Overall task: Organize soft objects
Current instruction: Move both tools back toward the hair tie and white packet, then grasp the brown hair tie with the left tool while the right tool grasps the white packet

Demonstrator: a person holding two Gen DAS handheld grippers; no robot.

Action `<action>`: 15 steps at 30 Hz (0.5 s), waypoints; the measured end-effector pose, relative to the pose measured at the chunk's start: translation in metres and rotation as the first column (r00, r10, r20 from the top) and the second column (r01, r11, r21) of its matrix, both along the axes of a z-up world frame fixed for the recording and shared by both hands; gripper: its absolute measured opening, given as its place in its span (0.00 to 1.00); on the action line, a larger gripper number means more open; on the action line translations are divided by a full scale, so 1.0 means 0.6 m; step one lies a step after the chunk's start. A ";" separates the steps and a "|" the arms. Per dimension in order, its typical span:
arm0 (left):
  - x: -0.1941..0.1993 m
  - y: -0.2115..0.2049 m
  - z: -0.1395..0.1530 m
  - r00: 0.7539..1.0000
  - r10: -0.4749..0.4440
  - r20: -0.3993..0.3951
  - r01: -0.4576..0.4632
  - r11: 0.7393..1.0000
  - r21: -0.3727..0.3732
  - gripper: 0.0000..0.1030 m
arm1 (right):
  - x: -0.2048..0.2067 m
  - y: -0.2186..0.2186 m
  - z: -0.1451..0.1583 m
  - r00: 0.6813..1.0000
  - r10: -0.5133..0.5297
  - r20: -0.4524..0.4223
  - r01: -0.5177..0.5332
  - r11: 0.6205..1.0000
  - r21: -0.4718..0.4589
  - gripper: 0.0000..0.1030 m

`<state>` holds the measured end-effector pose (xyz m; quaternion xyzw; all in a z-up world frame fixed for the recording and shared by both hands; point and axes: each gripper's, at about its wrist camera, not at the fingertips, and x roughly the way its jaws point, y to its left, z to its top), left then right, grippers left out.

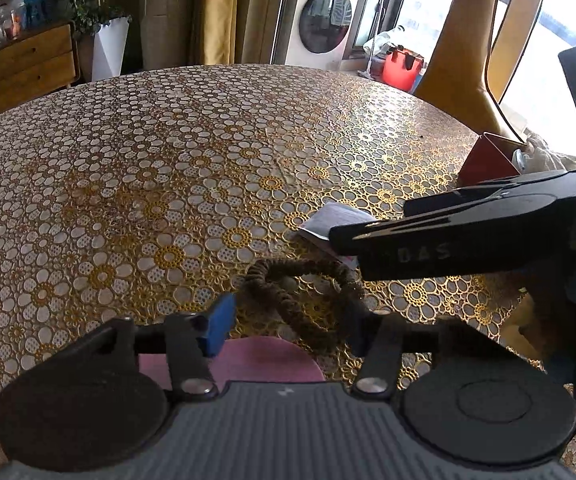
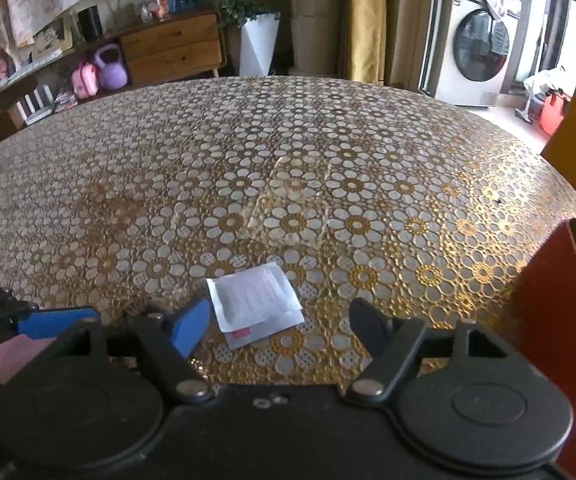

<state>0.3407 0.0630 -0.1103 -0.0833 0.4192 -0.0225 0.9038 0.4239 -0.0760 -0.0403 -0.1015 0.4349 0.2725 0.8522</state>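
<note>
A brown braided hair tie (image 1: 308, 280) lies looped on the gold flower-patterned tablecloth (image 1: 167, 160). My left gripper (image 1: 288, 324) straddles it with its jaws open. The blue left pad (image 1: 219, 324) stands a little apart from the loop, and the dark right finger (image 1: 354, 328) is at its edge. A pink flat piece (image 1: 259, 360) lies under this gripper. A white paper packet (image 2: 255, 304) with a red mark rests on the cloth. My right gripper (image 2: 281, 320) is open just before it and holds nothing. In the left wrist view the right gripper (image 1: 372, 220) hovers over the packet (image 1: 328, 218).
A red box (image 2: 548, 320) stands at the table's right edge, with a yellow chair (image 1: 460, 60) behind it. Past the far table edge are a wooden dresser (image 2: 171, 48), a white planter (image 2: 257, 44) and a washing machine (image 2: 476, 60).
</note>
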 end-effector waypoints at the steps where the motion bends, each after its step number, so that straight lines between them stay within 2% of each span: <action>1: 0.000 0.000 0.000 1.000 -0.003 0.000 0.003 1.000 -0.008 0.46 | 0.002 0.002 -0.003 1.000 0.007 -0.004 -0.007 1.000 0.001 0.72; 6: 0.002 -0.004 -0.002 1.000 -0.021 0.002 0.021 0.999 -0.034 0.33 | 0.005 0.013 -0.014 0.999 0.040 -0.012 -0.039 0.999 0.007 0.71; 13: 0.004 -0.004 -0.006 1.000 -0.009 -0.004 0.008 0.999 -0.032 0.30 | 0.011 0.026 -0.021 0.999 0.043 -0.013 -0.043 0.999 -0.008 0.66; 15: 0.005 0.002 -0.009 1.000 0.002 -0.005 -0.002 0.999 -0.038 0.25 | 0.010 0.033 -0.023 0.999 0.050 -0.002 -0.050 0.998 -0.026 0.63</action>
